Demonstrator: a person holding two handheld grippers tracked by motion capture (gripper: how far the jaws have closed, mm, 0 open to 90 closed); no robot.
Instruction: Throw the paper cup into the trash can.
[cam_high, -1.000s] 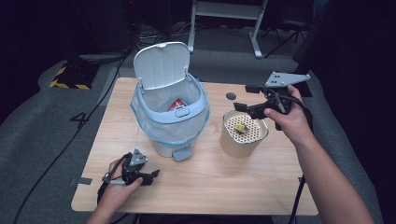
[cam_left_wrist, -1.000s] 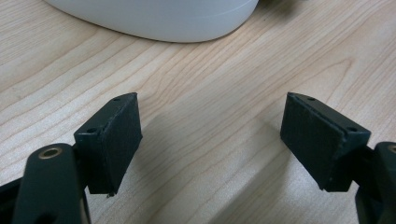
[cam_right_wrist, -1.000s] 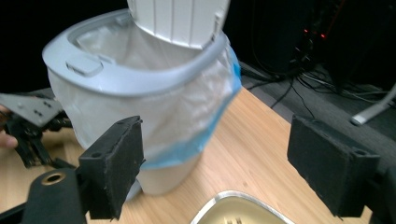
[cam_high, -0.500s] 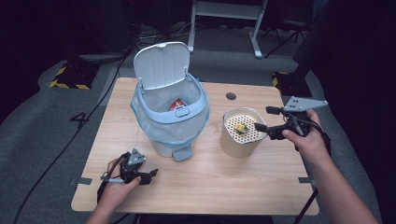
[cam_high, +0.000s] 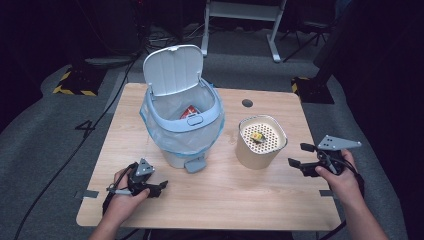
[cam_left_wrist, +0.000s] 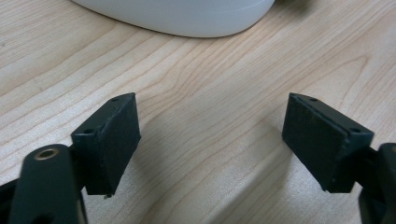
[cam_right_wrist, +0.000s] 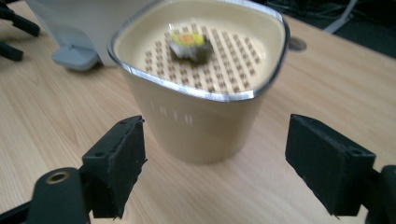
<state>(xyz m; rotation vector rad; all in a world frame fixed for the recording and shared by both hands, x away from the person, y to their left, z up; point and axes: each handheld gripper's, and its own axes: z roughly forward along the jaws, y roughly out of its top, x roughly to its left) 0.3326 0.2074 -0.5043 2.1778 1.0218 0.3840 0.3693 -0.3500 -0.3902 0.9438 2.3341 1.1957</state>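
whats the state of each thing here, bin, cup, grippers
bin: lid up, liner fitted, red packet inside
beige container: upright, small wrapped piece lying on its perforated top
left gripper: open, empty, low over the table
right gripper: open, empty, facing the beige container

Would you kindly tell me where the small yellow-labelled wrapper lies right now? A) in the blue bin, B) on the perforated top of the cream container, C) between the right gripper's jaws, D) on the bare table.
B: the wrapper rests on the container's perforated top, while the right gripper stands open and empty before it.
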